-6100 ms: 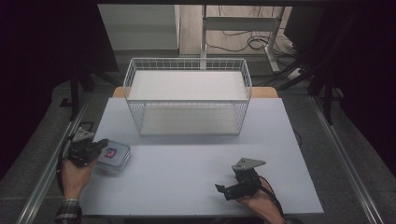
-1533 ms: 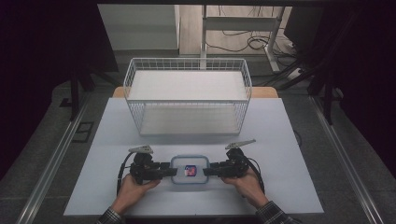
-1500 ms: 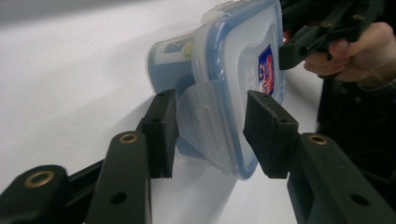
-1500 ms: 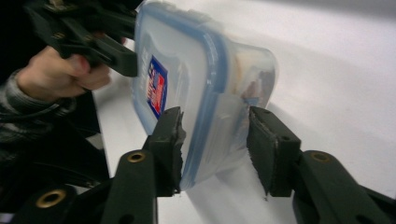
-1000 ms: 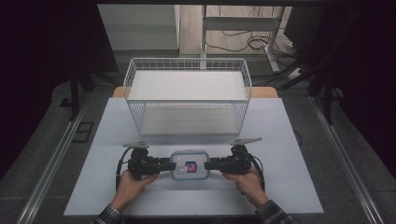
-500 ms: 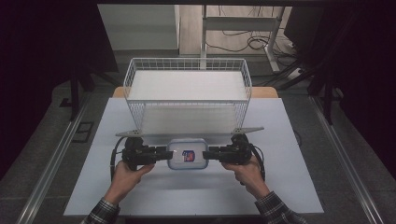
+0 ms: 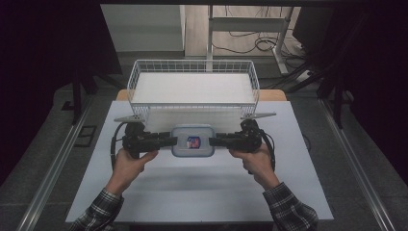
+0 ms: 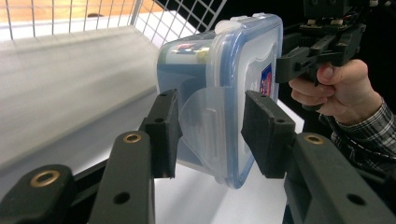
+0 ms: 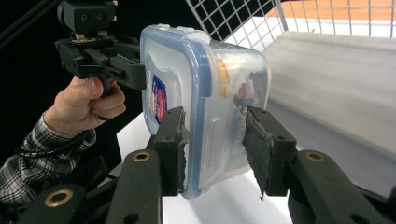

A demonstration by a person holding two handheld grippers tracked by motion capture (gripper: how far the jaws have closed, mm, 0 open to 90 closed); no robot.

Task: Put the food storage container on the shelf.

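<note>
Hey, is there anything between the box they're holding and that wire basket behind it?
Nothing loose on the table lies between them. The box, clamped at its ends by the left gripper and right gripper, sits just in front of the basket. Only the basket's own near wall stands in the way, so the box probably has to go over it.

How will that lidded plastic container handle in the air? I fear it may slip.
The container looks rigid, so it probably won't sag. The left gripper and right gripper clamp smooth, springy latch flaps, so it might pivot or slip. Its contents look few: likely light.
</note>
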